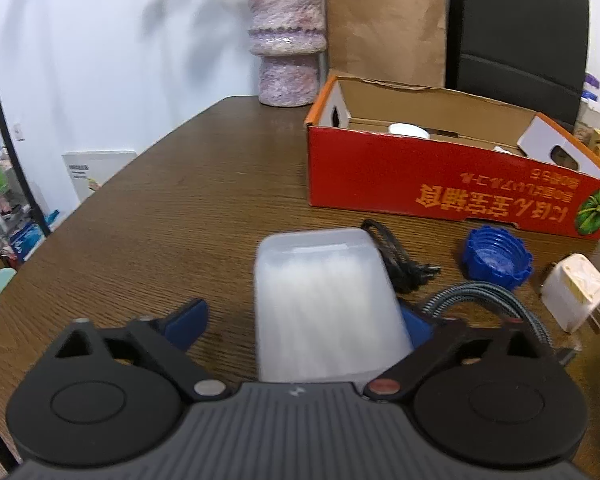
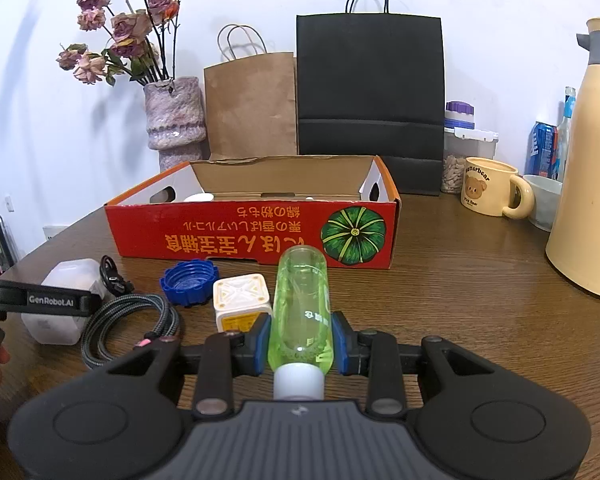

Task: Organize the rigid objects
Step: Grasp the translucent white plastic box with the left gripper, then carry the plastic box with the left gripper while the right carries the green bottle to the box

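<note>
A translucent white plastic container (image 1: 324,304) lies on the table between the wide-open jaws of my left gripper (image 1: 304,320); the left pad stands clear of it, and the right pad is mostly hidden behind it. It also shows in the right wrist view (image 2: 66,280). My right gripper (image 2: 300,340) is shut on a green transparent bottle (image 2: 300,308) with a white cap, lying along the fingers. The red cardboard box (image 1: 440,184) (image 2: 256,232) stands open behind. A blue lid (image 1: 498,258) (image 2: 188,280) and a white plug adapter (image 1: 574,296) (image 2: 242,300) lie in front of it.
A braided grey cable (image 2: 128,320) (image 1: 488,300) and a black cord (image 1: 396,256) lie near the container. Vase (image 2: 176,120), brown bag (image 2: 252,104) and black bag (image 2: 370,100) stand behind the box. A mug (image 2: 488,186), bowl and cream thermos (image 2: 588,184) are at right.
</note>
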The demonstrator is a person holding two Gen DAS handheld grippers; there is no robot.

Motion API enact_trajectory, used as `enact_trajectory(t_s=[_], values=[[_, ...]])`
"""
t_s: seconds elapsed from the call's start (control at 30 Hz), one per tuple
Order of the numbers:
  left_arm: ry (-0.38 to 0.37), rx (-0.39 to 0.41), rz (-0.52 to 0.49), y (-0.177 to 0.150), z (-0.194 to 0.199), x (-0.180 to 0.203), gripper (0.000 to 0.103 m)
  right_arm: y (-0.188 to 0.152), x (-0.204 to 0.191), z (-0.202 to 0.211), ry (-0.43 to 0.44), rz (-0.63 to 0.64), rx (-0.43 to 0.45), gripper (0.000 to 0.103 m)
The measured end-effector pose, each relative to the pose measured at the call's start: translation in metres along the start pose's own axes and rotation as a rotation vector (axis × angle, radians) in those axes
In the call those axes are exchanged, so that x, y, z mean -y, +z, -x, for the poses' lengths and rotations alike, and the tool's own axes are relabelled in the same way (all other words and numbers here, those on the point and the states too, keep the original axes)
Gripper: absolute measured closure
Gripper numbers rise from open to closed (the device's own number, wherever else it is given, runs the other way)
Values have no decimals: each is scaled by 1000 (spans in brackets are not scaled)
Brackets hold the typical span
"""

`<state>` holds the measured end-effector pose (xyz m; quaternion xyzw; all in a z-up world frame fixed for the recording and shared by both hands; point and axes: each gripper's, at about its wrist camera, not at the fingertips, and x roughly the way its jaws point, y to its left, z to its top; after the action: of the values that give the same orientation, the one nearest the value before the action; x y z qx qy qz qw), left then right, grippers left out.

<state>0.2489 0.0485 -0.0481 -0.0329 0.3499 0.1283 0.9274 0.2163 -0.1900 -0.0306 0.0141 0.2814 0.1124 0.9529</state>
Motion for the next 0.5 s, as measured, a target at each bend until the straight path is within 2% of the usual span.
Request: enact_trajectory(t_s=[0.03, 0.5], values=[[-8, -1, 4, -1, 0, 0, 36, 0, 0, 0, 0, 1, 2, 72], [19, 35, 28, -3, 12, -11, 37, -1, -1, 6, -1, 13, 23, 72]])
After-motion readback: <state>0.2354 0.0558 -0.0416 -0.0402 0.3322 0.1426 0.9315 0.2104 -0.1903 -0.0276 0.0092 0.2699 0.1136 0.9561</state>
